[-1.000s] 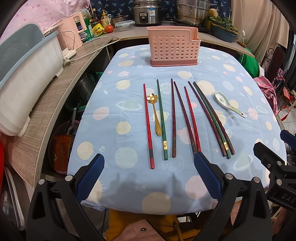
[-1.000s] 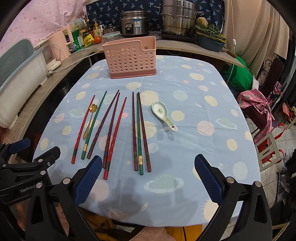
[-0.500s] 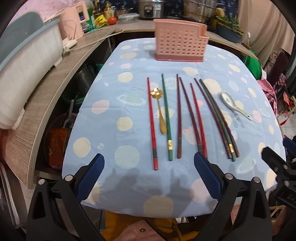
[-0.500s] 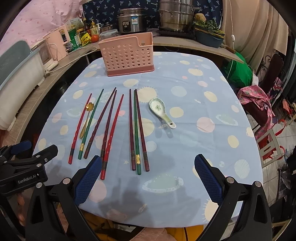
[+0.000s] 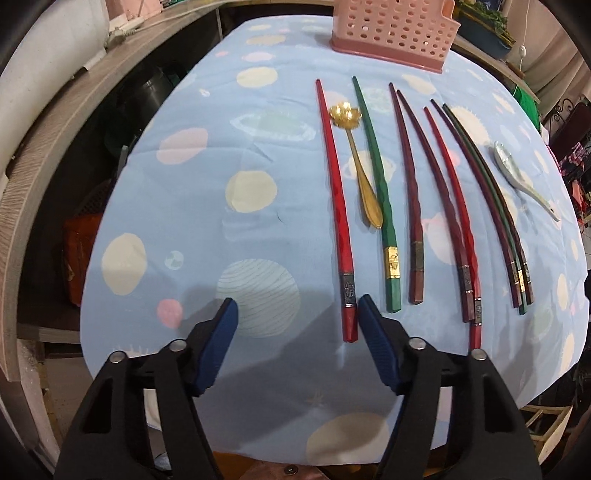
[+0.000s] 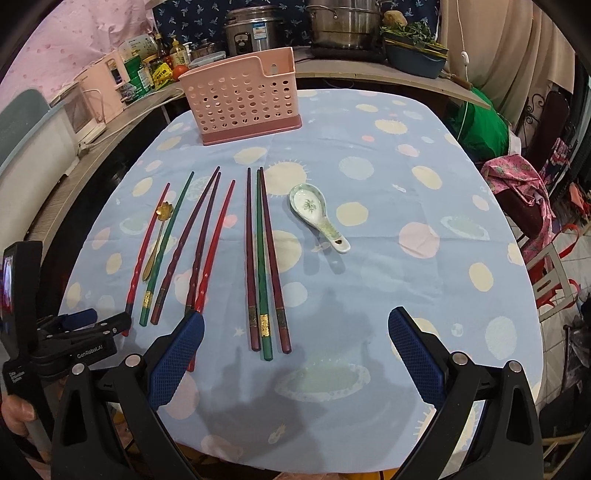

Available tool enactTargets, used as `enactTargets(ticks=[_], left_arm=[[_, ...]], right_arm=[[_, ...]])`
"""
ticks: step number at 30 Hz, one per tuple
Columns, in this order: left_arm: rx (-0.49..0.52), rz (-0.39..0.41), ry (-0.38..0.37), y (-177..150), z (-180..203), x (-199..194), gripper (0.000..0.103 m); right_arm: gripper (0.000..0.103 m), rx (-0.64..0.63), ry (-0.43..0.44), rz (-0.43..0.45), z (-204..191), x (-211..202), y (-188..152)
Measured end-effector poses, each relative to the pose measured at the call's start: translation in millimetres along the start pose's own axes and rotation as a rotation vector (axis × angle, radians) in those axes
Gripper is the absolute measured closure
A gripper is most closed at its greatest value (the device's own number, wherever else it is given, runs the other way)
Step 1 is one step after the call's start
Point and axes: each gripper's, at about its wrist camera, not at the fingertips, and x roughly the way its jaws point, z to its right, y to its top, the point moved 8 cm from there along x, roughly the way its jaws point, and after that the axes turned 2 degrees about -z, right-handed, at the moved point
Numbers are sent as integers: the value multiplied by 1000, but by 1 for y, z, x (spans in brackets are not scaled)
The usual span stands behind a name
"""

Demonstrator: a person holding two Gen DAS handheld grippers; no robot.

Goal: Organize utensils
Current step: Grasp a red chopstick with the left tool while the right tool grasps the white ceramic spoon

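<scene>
Kitchen setting: table w/ blue spotted cloth [image 6: 369, 155], counter behind w/ rice cooker [image 6: 253, 31] & steel pot [image 6: 345, 24]. Pink perforated utensil holder [image 6: 243, 99] stands at far end of table, upright. Chopsticks lie in a row on the cloth, tips toward the holder: leftmost red chopstick [image 5: 338, 206], gold spoon [image 5: 360, 162] just beside it, green chopstick [image 5: 378, 184], dark red ones, then a trio [image 6: 264, 258] (two dark, one green) side by side. Ceramic spoon [image 6: 317, 216] lies apart, right of the trio. Left gripper [image 5: 297, 314]: fingers apart, low over near table edge, butt of leftmost red chopstick just inside its right finger [image 5: 375, 341]; contact cannot be told. Right gripper [image 6: 295, 338]: fingers wide apart, holding nothing, butt ends of the trio lying between them
</scene>
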Motion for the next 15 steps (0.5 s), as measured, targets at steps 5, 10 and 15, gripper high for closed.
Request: enactTargets(ticks=[5,10,15], left_arm=[[7,16,-9,5,-1,-2,70],[-3,18,-33,13,-3,-1,94],[11,28,-27,21,2,2,96]], right_arm=[[15,15,9,-7,6,10,9],[25,23,8,10,14,20,27],[44,37,24,18,24,39,49]])
